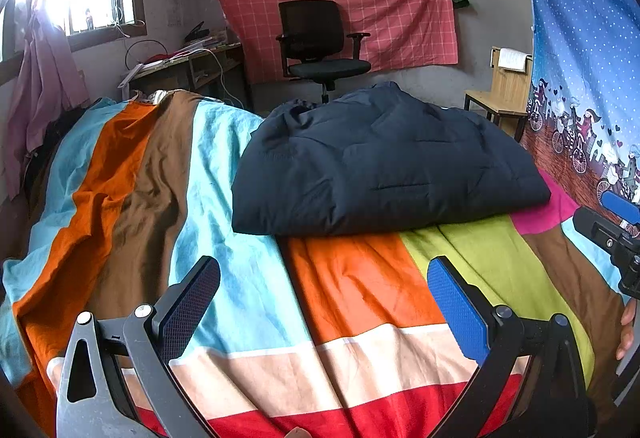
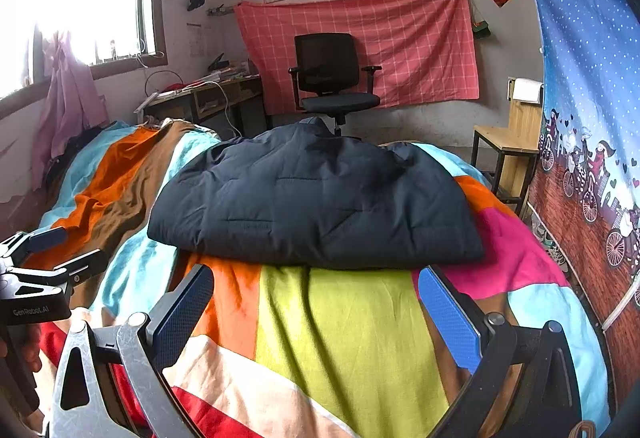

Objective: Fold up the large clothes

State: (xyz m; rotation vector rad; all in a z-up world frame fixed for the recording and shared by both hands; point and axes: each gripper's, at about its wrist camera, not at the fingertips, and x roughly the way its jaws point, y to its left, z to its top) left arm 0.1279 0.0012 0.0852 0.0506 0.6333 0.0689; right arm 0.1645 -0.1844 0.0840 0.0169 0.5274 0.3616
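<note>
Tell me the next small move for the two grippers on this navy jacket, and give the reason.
Probably hold both back. The navy jacket already lies as a compact folded bundle on the striped bedspread, and the left gripper and right gripper are open, empty and short of its near edge, so nothing visibly needs another fold.

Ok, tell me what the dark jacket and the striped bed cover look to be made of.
Dark navy jacket: looks like padded synthetic shell, matte with a faint sheen; stitched quilt lines and puffy bulk suggest filling, kind unknown.
Striped bed cover: looks like thin woven cotton or a blend, matte; fine soft creases, no shine.
</note>
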